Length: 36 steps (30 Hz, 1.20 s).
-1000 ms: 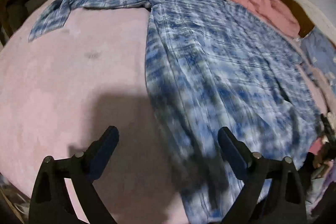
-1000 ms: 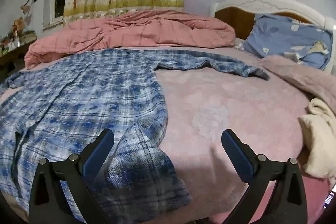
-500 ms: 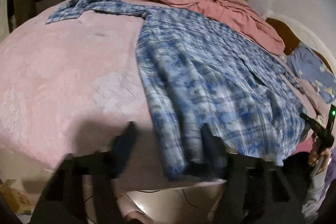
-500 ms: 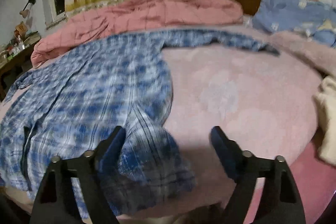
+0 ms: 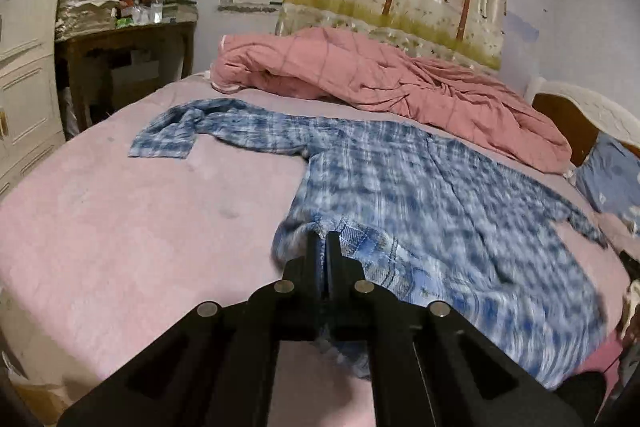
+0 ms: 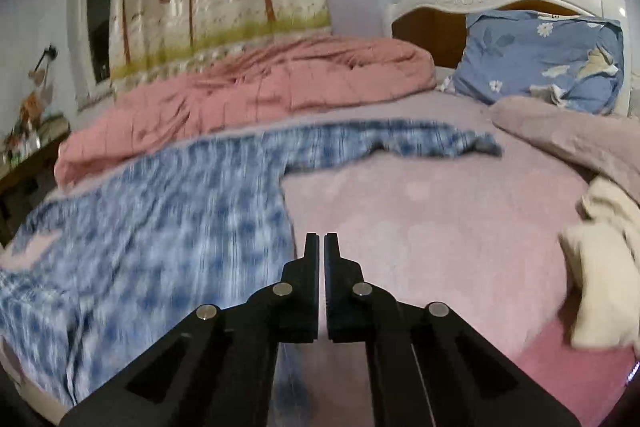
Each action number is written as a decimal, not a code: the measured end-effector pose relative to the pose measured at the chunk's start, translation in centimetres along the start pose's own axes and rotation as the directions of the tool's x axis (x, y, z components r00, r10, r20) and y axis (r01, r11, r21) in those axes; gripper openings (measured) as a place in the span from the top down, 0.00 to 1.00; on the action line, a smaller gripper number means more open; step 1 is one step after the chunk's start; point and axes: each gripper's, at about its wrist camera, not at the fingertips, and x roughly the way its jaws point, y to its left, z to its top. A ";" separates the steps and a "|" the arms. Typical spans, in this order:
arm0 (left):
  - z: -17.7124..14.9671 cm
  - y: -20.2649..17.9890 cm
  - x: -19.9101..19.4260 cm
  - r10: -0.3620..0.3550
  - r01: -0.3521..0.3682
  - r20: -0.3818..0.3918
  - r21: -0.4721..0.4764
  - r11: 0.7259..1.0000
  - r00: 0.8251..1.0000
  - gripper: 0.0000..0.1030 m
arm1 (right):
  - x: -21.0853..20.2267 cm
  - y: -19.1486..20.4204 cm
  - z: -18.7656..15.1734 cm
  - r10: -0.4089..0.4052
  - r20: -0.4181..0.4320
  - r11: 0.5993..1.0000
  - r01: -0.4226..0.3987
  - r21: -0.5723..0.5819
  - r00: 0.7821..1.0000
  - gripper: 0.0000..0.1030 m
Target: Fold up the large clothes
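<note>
Pink bedsheet (image 5: 120,227) under a spread blue-and-white plaid cotton shirt (image 5: 440,195). Left gripper (image 5: 323,241) pinching the hem at six o'clock; right gripper (image 6: 321,241) likewise closed on shirt fabric.

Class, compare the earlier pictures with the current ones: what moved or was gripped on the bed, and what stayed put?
Both claws have just been closing. The left claw is now shut on the near hem of the blue plaid shirt and lifting it. The right claw is shut too, with cloth seemingly beneath it, though its grip is unclear. The pink duvet and blue pillow stayed put.
</note>
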 end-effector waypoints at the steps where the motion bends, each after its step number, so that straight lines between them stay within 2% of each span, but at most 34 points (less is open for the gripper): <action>1: 0.6 -0.3 0.6 0.005 -0.005 0.000 0.003 1.000 1.000 0.99 | 0.5 0.5 0.5 0.014 -0.016 1.000 -0.015 -0.008 1.000 0.97; 3: 1.4 -1.0 1.6 0.004 -0.005 0.008 0.020 1.000 1.000 0.99 | 0.4 1.3 0.6 0.076 -0.018 0.997 -0.077 -0.021 0.997 0.97; 5: 1.9 -1.9 2.5 0.001 -0.002 0.020 0.037 0.999 1.000 0.99 | -0.1 2.6 -0.6 0.090 -0.015 0.993 -0.091 -0.081 0.996 0.96; 8: 2.5 -3.3 3.6 0.018 -0.021 0.055 0.063 0.998 0.998 0.99 | -0.9 6.4 -3.8 0.124 -0.022 0.969 -0.126 -0.211 0.992 0.86; 9: 2.8 -3.7 4.3 0.039 -0.043 0.064 0.070 0.997 0.997 0.99 | -1.2 7.8 -4.9 0.135 -0.022 0.957 -0.136 -0.255 0.991 0.63; 10: 3.0 -4.1 5.1 0.057 -0.062 0.068 0.073 0.995 0.996 0.99 | -1.7 9.4 -6.1 0.151 -0.009 0.943 -0.147 -0.298 0.988 0.33; 11: 3.3 -4.3 6.2 0.080 -0.085 0.067 0.074 0.994 0.995 0.99 | -2.4 11.1 -7.3 0.179 0.035 0.926 -0.156 -0.343 0.983 0.26; 13: 3.5 -4.3 8.2 0.121 -0.125 0.054 0.078 0.989 0.991 0.99 | -3.2 13.4 -8.6 0.198 0.061 0.905 -0.158 -0.394 0.978 0.25; 15: 3.7 -3.8 10.3 0.156 -0.157 0.027 0.062 0.986 0.987 0.99 | -2.4 15.5 -9.1 0.220 0.003 0.884 -0.198 -0.422 0.975 0.25; 18: 3.7 -2.6 13.9 0.224 -0.222 -0.052 0.039 0.974 0.973 0.98 | -0.2 17.0 -9.2 0.212 -0.105 0.887 -0.237 -0.397 0.972 0.25; 19: 3.3 -2.0 14.9 0.224 -0.222 -0.096 0.031 0.975 0.970 0.98 | 0.6 17.3 -9.3 0.207 -0.140 0.883 -0.247 -0.400 0.968 0.25; 21: 2.4 -1.1 15.8 0.144 -0.148 -0.171 -0.012 0.989 0.975 0.98 | 0.1 17.2 -10.1 0.225 -0.129 0.873 -0.258 -0.414 0.966 0.25; 22: 1.8 -1.0 15.1 0.100 -0.105 -0.173 -0.019 0.994 0.980 0.91 | -0.6 17.4 -10.5 0.237 -0.118 0.865 -0.265 -0.427 0.964 0.25; 23: 1.4 -1.2 14.0 0.074 -0.076 -0.156 -0.004 0.997 0.985 0.67 | -1.4 17.4 -11.1 0.256 -0.101 0.848 -0.273 -0.455 0.962 0.25; 24: 0.9 -1.6 12.3 0.062 -0.059 -0.115 0.030 0.998 0.991 0.48 | -2.2 17.6 -11.7 0.266 -0.084 0.832 -0.273 -0.483 0.960 0.25; 25: 0.3 -2.2 10.3 0.057 -0.054 -0.055 0.065 0.996 0.997 0.19 | -3.0 17.6 -12.2 0.273 -0.070 0.817 -0.270 -0.509 0.959 0.25; 26: -0.5 -2.9 7.9 0.044 -0.047 0.031 0.113 0.992 0.999 0.16 | -3.9 17.6 -12.9 0.287 -0.060 0.802 -0.274 -0.531 0.956 0.25; 28: -2.2 -4.0 4.7 -0.018 -0.001 0.088 0.204 0.979 0.996 0.16 | -4.8 17.7 -13.8 0.296 -0.067 0.786 -0.283 -0.549 0.953 0.25; 29: -3.0 -4.5 3.7 -0.063 0.043 0.080 0.237 0.971 0.995 0.16 | -4.8 17.8 -14.2 0.299 -0.087 0.781 -0.297 -0.550 0.950 0.25; 31: -4.6 -5.5 3.0 -0.105 0.093 0.026 0.291 0.952 0.994 0.16 | -4.6 18.2 -15.2 0.314 -0.131 0.764 -0.332 -0.554 0.940 0.25; 36: -8.2 -8.3 3.6 -0.084 0.106 -0.069 0.445 0.889 0.994 0.16 | -3.7 20.2 -17.5 0.270 -0.192 0.711 -0.330 -0.621 0.944 0.25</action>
